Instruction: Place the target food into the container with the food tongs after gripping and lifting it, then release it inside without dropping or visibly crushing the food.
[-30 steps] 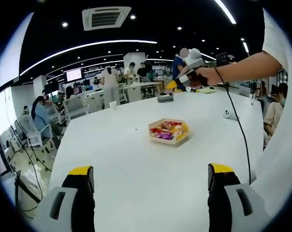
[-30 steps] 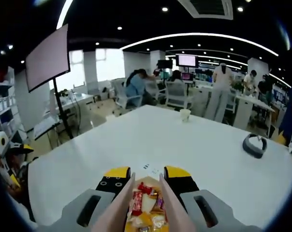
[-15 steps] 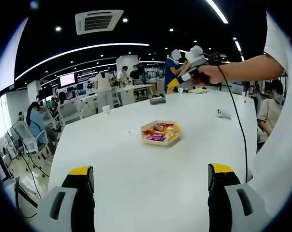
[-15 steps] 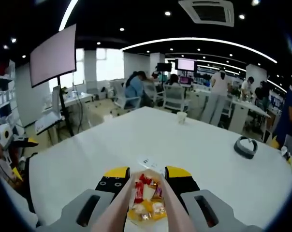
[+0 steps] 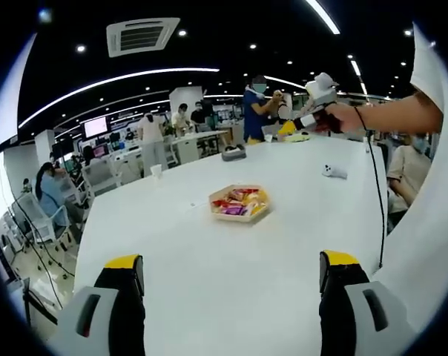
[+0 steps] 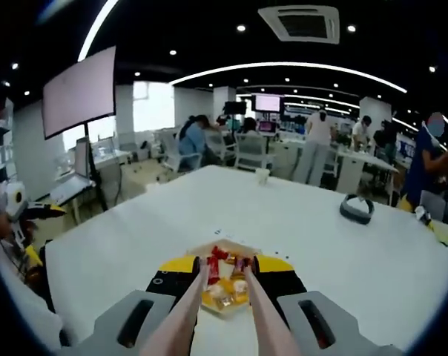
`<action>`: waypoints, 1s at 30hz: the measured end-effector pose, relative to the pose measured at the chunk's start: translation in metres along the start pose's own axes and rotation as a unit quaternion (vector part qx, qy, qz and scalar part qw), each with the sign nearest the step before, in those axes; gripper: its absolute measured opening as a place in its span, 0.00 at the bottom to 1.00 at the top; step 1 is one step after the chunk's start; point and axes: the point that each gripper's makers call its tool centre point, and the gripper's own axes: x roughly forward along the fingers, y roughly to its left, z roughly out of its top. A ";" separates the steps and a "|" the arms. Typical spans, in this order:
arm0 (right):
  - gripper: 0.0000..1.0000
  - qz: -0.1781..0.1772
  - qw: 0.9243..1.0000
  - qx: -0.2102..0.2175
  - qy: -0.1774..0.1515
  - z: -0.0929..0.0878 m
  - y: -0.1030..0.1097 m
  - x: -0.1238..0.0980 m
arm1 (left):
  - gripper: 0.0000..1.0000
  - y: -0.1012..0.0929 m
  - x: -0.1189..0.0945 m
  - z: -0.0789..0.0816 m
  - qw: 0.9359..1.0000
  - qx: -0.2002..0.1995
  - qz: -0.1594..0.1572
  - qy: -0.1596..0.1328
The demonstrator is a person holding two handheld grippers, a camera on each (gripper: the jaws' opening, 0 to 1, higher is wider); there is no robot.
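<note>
Where table shows, tray holds snacks.

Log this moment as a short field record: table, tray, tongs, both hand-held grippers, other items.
table: white table, large, in an open office
tray: hexagonal tray of wrapped snacks near the table's middle
tongs: pink food tongs in the right hand-held gripper, arms apart, tips pointing at the tray
left hand-held gripper: jaws wide open, empty, over bare table short of the tray
right hand-held gripper: shut on the tongs, raised in the air
other items: paper cup, dark headset, small white device
</note>
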 end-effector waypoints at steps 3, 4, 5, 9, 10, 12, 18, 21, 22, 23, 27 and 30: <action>0.28 -0.008 1.000 0.009 0.000 -0.011 0.002 -0.012 | 0.99 -0.002 0.003 0.001 1.000 0.001 -0.008 -0.001; 0.28 -0.012 1.000 0.014 0.000 -0.016 0.003 -0.017 | 0.99 -0.003 0.005 0.001 1.000 0.001 -0.010 -0.001; 0.28 -0.014 1.000 0.018 0.000 -0.019 0.004 -0.020 | 0.99 -0.005 0.008 0.002 1.000 0.002 -0.016 -0.001; 0.28 -0.019 0.999 0.025 0.004 -0.034 0.010 -0.040 | 0.99 -0.013 0.019 0.008 0.999 0.013 -0.035 0.003; 0.28 -0.026 0.999 0.024 0.005 -0.039 0.011 -0.046 | 0.99 -0.014 0.020 0.009 0.999 0.014 -0.037 0.003; 0.28 -0.027 0.999 0.027 0.004 -0.043 0.013 -0.055 | 0.99 -0.022 0.024 0.016 0.999 0.021 -0.047 -0.005; 0.28 -0.024 0.999 0.029 -0.004 -0.059 0.022 -0.084 | 0.99 -0.047 0.033 0.028 0.998 0.032 -0.056 -0.009; 0.28 -0.019 0.999 0.045 -0.023 -0.068 0.030 -0.103 | 0.98 -0.064 0.040 0.035 0.998 0.031 -0.057 -0.010; 0.28 -0.016 0.998 0.048 -0.024 -0.070 0.031 -0.104 | 0.98 -0.066 0.041 0.036 0.998 0.030 -0.057 -0.009; 0.28 -0.006 0.998 0.053 -0.021 -0.078 0.037 -0.111 | 0.98 -0.078 0.042 0.041 0.998 0.024 -0.060 -0.009; 0.28 0.004 0.999 0.049 -0.007 -0.103 0.048 -0.131 | 0.98 -0.106 0.045 0.049 0.997 0.016 -0.077 -0.012; 0.28 0.011 0.998 0.054 -0.006 -0.121 0.053 -0.146 | 0.97 -0.124 0.045 0.048 0.997 0.017 -0.080 -0.003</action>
